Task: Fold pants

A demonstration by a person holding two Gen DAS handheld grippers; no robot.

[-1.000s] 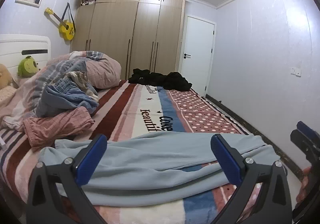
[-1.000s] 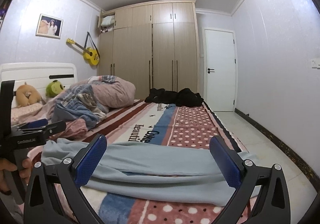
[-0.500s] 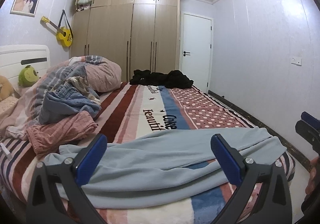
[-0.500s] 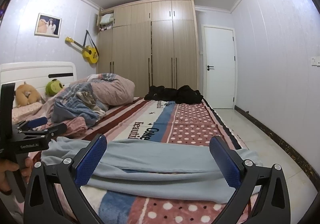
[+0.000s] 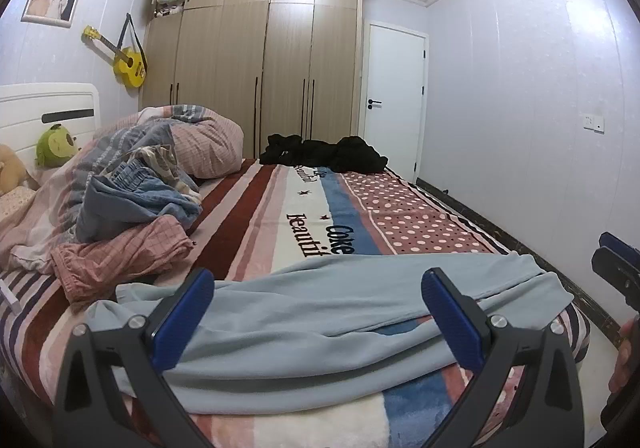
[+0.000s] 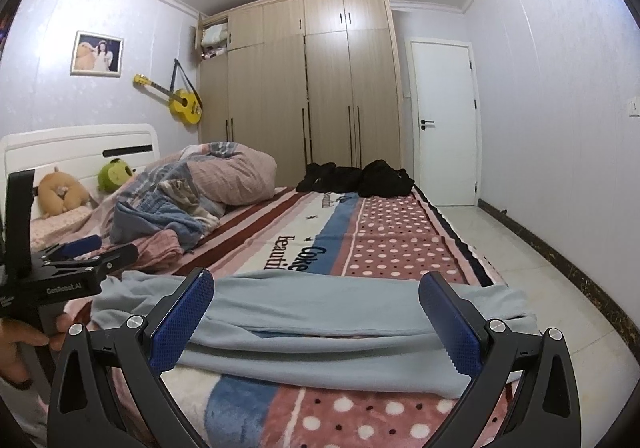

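Observation:
Light blue pants [image 5: 312,320] lie stretched sideways across the near end of the bed, folded lengthwise with one leg over the other; they appear again in the right wrist view [image 6: 320,324]. My left gripper [image 5: 320,316] hangs open above them, blue pads wide apart, nothing held. My right gripper [image 6: 316,318] is open too, hovering over the pants near the bed's right side. Each gripper shows at the edge of the other's view: the right one [image 5: 618,260] and the left one [image 6: 80,248], held by a hand [image 6: 24,340].
The bed [image 5: 304,216] carries a striped, dotted blanket. Pink checked clothing [image 5: 120,256], blue clothes and a rumpled quilt [image 5: 192,144] pile up at left. Black garments [image 5: 324,154] lie at the far end. Wardrobe, door and floor [image 6: 540,288] are beyond and to the right.
Both grippers have drifted slightly back and up from the bed, staying open. The pants lie as before.

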